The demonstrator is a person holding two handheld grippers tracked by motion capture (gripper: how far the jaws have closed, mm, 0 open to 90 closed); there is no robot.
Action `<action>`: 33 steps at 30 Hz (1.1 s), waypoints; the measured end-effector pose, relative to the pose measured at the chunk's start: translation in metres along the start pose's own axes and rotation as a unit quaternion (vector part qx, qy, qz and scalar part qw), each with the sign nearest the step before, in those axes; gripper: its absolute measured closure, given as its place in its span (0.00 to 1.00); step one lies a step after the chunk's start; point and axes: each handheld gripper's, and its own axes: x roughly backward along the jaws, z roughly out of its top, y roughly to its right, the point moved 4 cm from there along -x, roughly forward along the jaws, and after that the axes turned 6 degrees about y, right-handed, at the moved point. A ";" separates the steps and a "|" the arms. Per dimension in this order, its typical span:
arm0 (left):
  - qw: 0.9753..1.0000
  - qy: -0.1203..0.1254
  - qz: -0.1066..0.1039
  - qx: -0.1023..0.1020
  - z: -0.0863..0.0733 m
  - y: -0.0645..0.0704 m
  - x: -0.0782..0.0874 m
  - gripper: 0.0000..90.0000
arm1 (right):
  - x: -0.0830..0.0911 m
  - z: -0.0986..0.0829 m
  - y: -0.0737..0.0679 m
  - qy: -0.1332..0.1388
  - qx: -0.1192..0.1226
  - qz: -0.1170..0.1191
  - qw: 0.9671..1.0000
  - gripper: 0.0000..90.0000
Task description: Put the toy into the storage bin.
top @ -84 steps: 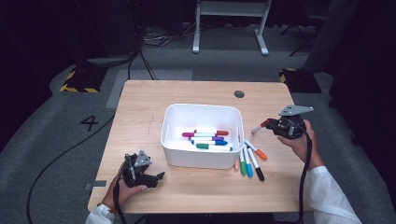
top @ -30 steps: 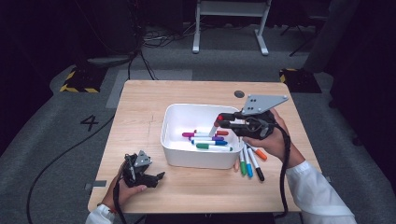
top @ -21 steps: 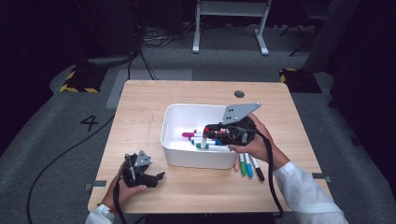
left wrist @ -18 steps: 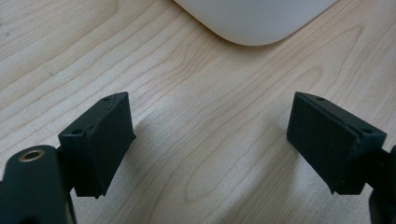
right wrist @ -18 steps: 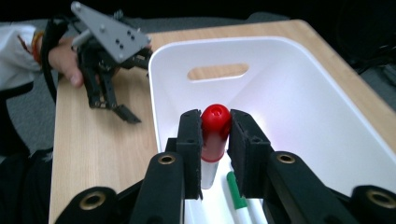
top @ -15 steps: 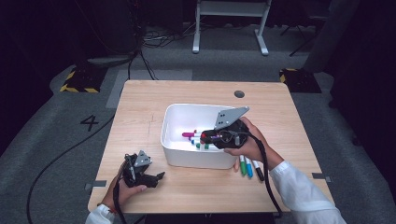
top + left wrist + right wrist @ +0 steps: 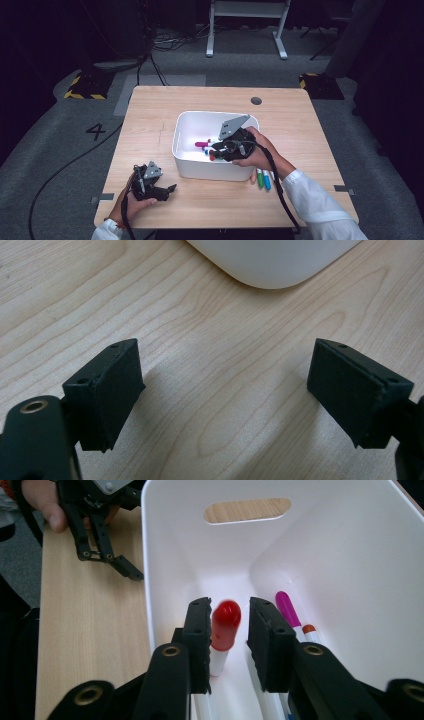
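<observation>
The right gripper (image 7: 227,645) is down inside the white bin (image 7: 360,595), its two black jaws standing to either side of a red-capped marker (image 7: 225,625). A narrow gap shows between the cap and the right jaw, and the left jaw looks to be against it, so whether the marker is truly clenched cannot be told; the cap is also slightly blurred. The marker's white barrel runs down between the jaws and is cut off behind them. Just to the right of that jaw, on the bin floor, lie a magenta-capped marker (image 7: 289,608) and an orange-capped one (image 7: 310,631), both partly hidden by the jaw. In the high view the right gripper (image 7: 220,151) and the hand (image 7: 255,152) behind it cover most of the bin's contents; a magenta tip (image 7: 202,144) peeks out beyond them. Outside the bin's near right corner, a green marker (image 7: 260,177) and a blue marker (image 7: 267,180) lie on the surface (image 7: 165,105), their upper ends hidden by the wrist. The left gripper (image 7: 162,189) rests on the surface near the bin's near left corner, released, its jaws spread wide over bare wood with a rounded corner of the bin (image 7: 272,262) ahead.
</observation>
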 end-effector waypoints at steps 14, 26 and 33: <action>1.000 0.000 0.000 0.000 0.000 0.000 0.000 0.16 | 0.003 -0.003 0.003 0.027 -0.008 -0.017 0.999 0.68; 1.000 0.000 0.000 0.000 0.000 0.000 0.000 0.16 | 0.058 -0.012 0.008 0.091 -0.014 -0.066 0.994 0.59; 1.000 0.000 0.000 0.000 0.000 0.000 0.000 0.16 | 0.106 -0.038 0.014 0.118 -0.031 -0.119 0.985 0.58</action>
